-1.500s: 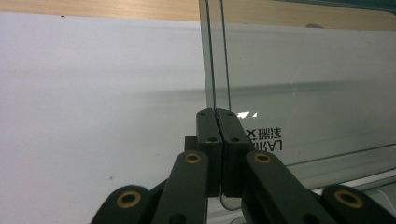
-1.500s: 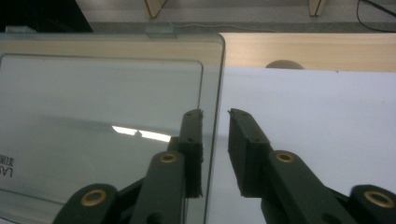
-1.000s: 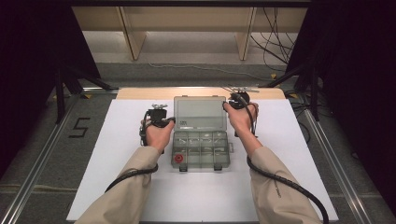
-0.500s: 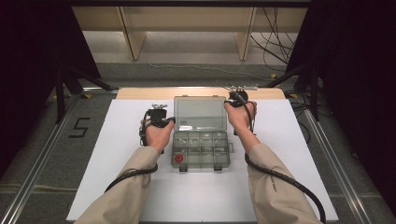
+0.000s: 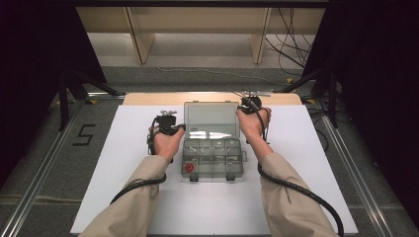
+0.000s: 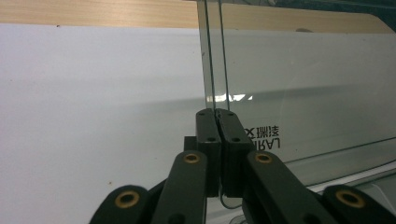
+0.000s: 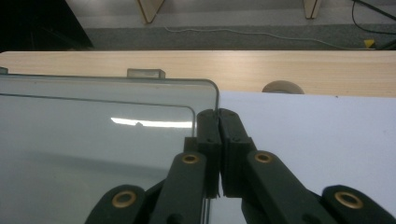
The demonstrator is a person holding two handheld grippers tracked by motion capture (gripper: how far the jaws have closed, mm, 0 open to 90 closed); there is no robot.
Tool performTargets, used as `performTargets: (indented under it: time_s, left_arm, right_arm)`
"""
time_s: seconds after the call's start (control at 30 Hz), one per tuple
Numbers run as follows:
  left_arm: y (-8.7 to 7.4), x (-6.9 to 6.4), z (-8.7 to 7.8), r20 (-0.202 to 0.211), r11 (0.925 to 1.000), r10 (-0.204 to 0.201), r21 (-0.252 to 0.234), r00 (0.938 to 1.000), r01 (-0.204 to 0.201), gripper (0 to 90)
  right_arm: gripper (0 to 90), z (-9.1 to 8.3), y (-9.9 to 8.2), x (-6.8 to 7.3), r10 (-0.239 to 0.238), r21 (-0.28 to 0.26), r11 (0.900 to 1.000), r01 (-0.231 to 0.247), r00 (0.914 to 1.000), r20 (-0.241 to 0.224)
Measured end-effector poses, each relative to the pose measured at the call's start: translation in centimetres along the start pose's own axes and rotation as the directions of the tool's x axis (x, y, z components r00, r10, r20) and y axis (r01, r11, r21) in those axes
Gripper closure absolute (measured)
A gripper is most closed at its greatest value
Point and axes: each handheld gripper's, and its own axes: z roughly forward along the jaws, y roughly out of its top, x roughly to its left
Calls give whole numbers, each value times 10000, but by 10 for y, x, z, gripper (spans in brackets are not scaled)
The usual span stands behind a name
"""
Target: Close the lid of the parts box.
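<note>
High view. Clear plastic compartment box (image 5: 212,157) at the middle of a white board (image 5: 306,163) on the table, its lid (image 5: 211,117) swung open away from the person. One small red part (image 5: 189,168) sits in the near-left compartment. The left gripper (image 5: 173,129) is at the lid's left edge and the right gripper (image 5: 245,106) at the lid's far right corner; a hand holds each, with beige sleeves (image 5: 133,197) coming in from below. A strip of bare wooden tabletop (image 5: 148,98) lies beyond the board.

Left gripper view. The left gripper (image 6: 216,114) has its two black jaws pressed together on the thin left edge of the lid (image 6: 299,93), which rises upright between them. Mirrored lettering (image 6: 263,136) shows through the clear plastic just right of the jaw tips. The white board (image 6: 93,116) spreads behind, the wooden strip (image 6: 93,11) above it.

Right gripper view. The right gripper (image 7: 217,113) is clamped on the right edge of the lid (image 7: 93,130) just below its rounded corner, having just been closing on it. A latch tab (image 7: 146,73) sticks up from the lid's far edge. White board (image 7: 317,135) to the right, then wooden tabletop (image 7: 187,63), and grey floor (image 7: 233,39) farther off.
</note>
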Motion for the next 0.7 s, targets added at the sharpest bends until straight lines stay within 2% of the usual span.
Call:
performTargets:
  time_s: [0.07,0.1,0.17,0.23,0.27,0.3,0.33,0.37,0.47,0.5,0.53,0.6,0.7]
  left_arm:
    - [0,0,0,24,10000,48,11,10000,-48,881]
    - [0,1,0,47,10000,50,5,10000,-50,879]
    - [0,1,1,133,9998,171,-34,9998,-170,866]
    - [0,4,-1,76,9998,159,-75,9998,-158,804]
    - [0,3,0,178,9987,-347,-379,9992,354,752]
    - [1,4,-1,279,9971,-555,-497,9981,569,702]
    - [3,5,-2,243,9968,-542,-574,9982,556,667]
    - [4,5,-2,245,9961,-429,-762,9988,447,619]
    - [10,6,-4,57,9940,-161,-1084,9999,167,567]
    - [13,7,-5,44,9931,-50,-1172,10000,55,563]
    - [16,7,-5,78,9918,47,-1281,10000,-36,564]
    - [22,5,-5,39,9900,137,-1405,9999,-130,572]
    - [29,4,-6,33,9884,316,-1489,9995,-308,611]
  right_arm:
    - [889,0,0,0,6,-28,10000,-6,10000,14]
    - [889,-3,0,2,291,123,9995,-290,9996,-41]
    - [889,-3,0,3,276,78,9996,-276,9996,-5]
    - [890,-4,0,3,285,62,9996,-285,9996,13]
    - [889,-4,0,3,199,16,9998,-199,9998,-9]
    - [890,-4,0,3,156,-28,9999,-156,9999,-11]
    - [890,-4,-1,4,232,-51,9997,-231,9997,32]
    - [889,-4,-1,3,112,-161,9998,-111,9999,53]
    - [890,-6,-2,4,8,-311,9995,-5,10000,77]
    - [890,-7,-2,5,-58,-309,9995,61,9999,97]
    - [889,-8,-2,6,67,-329,9994,-64,9999,80]
    - [889,-10,-3,5,-79,-378,9993,82,9999,70]
    - [889,-12,-3,6,-29,-401,9992,32,10000,72]
